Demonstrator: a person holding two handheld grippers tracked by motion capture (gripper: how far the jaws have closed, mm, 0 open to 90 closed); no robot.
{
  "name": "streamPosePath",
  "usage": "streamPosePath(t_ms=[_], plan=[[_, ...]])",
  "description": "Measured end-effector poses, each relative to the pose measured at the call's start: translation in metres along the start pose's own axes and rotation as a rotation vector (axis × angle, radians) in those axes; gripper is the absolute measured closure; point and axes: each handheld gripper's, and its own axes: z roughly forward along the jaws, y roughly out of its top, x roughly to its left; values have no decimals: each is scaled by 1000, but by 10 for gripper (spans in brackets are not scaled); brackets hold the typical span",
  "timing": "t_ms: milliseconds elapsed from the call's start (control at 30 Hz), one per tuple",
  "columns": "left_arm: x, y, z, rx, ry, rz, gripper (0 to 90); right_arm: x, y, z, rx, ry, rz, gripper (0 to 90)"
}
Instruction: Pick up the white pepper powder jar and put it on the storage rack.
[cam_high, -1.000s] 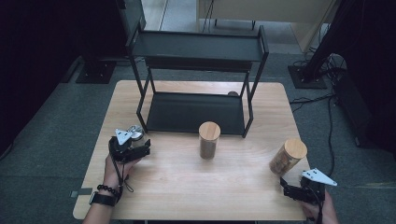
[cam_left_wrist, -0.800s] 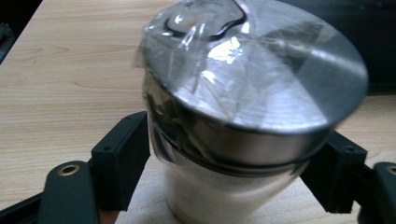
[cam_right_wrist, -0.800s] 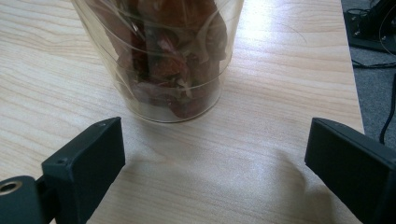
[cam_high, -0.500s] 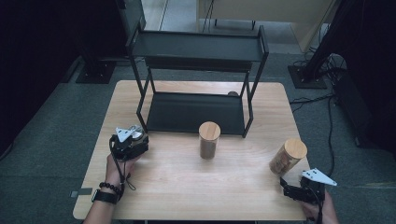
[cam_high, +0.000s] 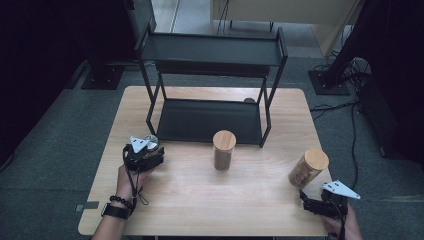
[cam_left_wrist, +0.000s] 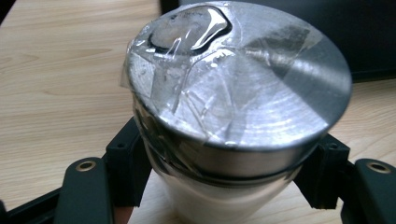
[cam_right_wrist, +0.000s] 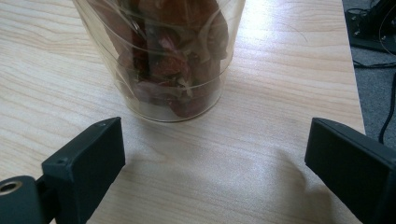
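Small jar (cam_left_wrist: 233, 116) with a shiny metal lid, clear tape or film crinkled over the top, pale white body below. It stands on the worktop (cam_high: 200, 200) just left of the black two-tier rack (cam_high: 210, 120), at the rack's front left leg. Left hand-held gripper (cam_high: 145, 152) is clamped on the jar below the lid; its jaws have just been closing, a second ago they stood apart near the jar. Right hand-held gripper (cam_right_wrist: 210, 154) stays wide apart, just short of the glass jar of reddish dried bits (cam_right_wrist: 163, 56), right of the rack. A third jar with wooden lid (cam_high: 223, 150) stands in front of the rack; bare worktop between it and the left gripper.
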Motion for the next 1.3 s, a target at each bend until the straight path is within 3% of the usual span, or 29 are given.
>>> streamPosePath(t_ms=[533,1300], plan=[[-35,19,11,-6,-51,54,313,0,0,0,0,9,-4,50],[-61,45,33,1,-65,75,314,0,0,0,-4,19,-8,49]])
